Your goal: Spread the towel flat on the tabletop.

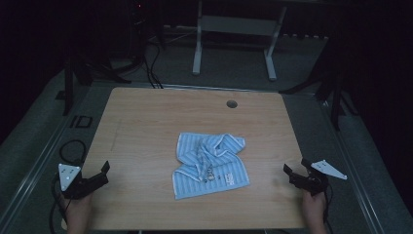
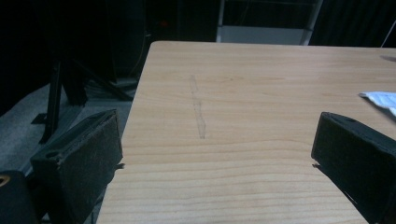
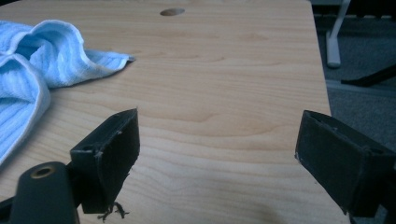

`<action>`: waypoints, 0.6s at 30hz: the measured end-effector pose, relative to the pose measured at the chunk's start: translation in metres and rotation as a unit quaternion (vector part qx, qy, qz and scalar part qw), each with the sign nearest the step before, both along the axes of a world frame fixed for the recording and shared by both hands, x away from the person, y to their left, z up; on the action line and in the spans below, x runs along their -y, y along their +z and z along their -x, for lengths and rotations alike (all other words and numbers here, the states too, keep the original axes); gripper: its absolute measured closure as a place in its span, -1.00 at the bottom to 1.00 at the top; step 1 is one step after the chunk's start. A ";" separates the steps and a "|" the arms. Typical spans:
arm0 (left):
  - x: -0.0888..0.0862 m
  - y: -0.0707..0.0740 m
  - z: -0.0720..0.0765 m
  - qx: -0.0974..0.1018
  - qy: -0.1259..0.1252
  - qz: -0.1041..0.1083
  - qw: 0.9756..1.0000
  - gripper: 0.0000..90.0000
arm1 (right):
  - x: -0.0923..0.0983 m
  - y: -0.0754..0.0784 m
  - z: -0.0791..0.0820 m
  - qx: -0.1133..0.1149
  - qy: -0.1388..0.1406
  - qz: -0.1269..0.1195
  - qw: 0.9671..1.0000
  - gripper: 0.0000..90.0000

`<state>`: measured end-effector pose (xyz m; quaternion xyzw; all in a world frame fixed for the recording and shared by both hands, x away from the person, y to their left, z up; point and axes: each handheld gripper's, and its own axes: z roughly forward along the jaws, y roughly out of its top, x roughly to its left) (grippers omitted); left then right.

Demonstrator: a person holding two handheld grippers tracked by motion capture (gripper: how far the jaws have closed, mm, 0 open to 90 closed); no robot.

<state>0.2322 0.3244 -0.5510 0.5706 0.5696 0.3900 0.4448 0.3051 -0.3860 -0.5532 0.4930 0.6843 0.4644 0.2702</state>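
A crumpled blue striped cloth (image 1: 209,164) lies on the wooden surface (image 1: 146,122) between my two grippers, well apart from each. My left gripper (image 1: 95,178) and right gripper (image 1: 298,171) both hang with jaws spread wide, holding nothing. A small, dim item, perhaps a tag, sits on the cloth.

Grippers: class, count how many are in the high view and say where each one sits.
2. The left gripper sits at the near left edge of the wooden table, the right gripper at the near right edge. Both have open jaws, either side of the blue striped cloth.
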 end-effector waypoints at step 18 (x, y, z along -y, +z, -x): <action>-0.015 0.008 -0.020 -0.182 -0.107 -0.048 0.976 -0.95 | 0.002 0.019 -0.011 -0.126 0.130 0.094 0.979 -0.69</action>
